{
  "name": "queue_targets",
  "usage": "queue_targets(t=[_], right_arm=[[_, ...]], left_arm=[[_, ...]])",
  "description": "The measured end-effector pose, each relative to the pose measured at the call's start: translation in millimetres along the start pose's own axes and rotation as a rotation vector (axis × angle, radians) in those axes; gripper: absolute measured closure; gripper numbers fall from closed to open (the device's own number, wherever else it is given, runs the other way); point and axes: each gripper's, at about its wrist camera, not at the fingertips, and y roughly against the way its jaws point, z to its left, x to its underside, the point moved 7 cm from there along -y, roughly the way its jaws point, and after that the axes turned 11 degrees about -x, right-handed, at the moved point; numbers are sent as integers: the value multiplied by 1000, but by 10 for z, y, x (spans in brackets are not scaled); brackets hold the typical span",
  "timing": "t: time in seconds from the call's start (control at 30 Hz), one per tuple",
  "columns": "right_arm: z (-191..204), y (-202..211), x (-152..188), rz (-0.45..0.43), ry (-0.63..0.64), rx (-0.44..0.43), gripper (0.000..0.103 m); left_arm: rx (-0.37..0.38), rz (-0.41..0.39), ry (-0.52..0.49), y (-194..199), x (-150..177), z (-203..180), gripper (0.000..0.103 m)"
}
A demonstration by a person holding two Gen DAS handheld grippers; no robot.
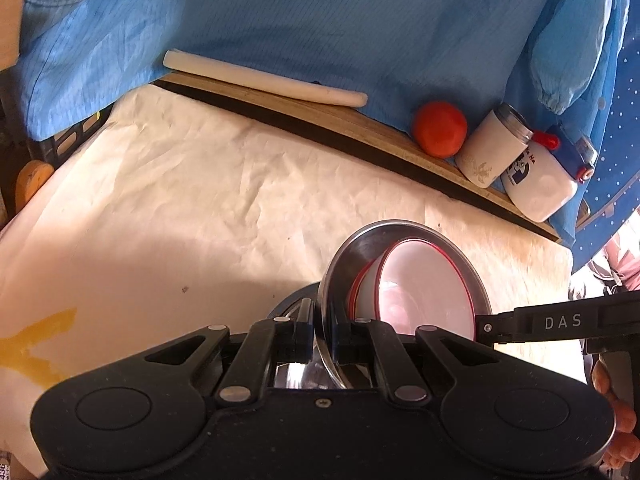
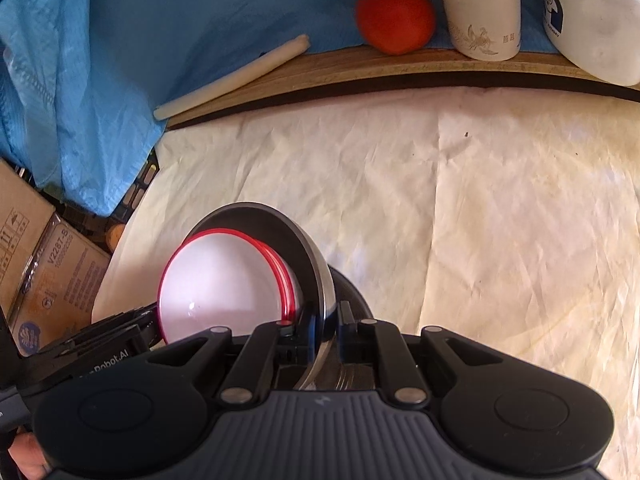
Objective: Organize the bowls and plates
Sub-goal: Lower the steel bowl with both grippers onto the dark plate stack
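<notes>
Steel bowl [image 1: 362, 248] rim clamped between both tongs, opposite sides.

Left wrist view: mounted just behind the left gripper [image 1: 322, 332], facing forward and steeply down along its fingers, very near the steel plate [image 1: 360, 248] held on edge. Right wrist view: mounted just behind the right gripper [image 2: 326, 334], likewise facing forward and down, equally near the same steel plate [image 2: 296, 240] from its opposite side. Shared between both views: the plate with the red-rimmed bowls [image 1: 424, 292] inside it, the white paper-covered table [image 1: 200, 184], the wooden ledge [image 1: 360, 126], the white roll [image 1: 264, 78], the red ball [image 1: 440, 128], the white cup [image 1: 494, 146], the white bottle [image 1: 542, 182] and the blue cloth [image 1: 320, 20]. Opposite gripper visible at each frame's edge.
</notes>
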Motion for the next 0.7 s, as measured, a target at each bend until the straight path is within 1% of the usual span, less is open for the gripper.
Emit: queue_targets(t=[0.33,0.7], right_arm=[[24,12,136,24,3,-5,92],[31,9,210,47,4,-5,92]], left_arm=[[4,22,1,23,114,46,96],[5,46,-12,17,199,53,96]])
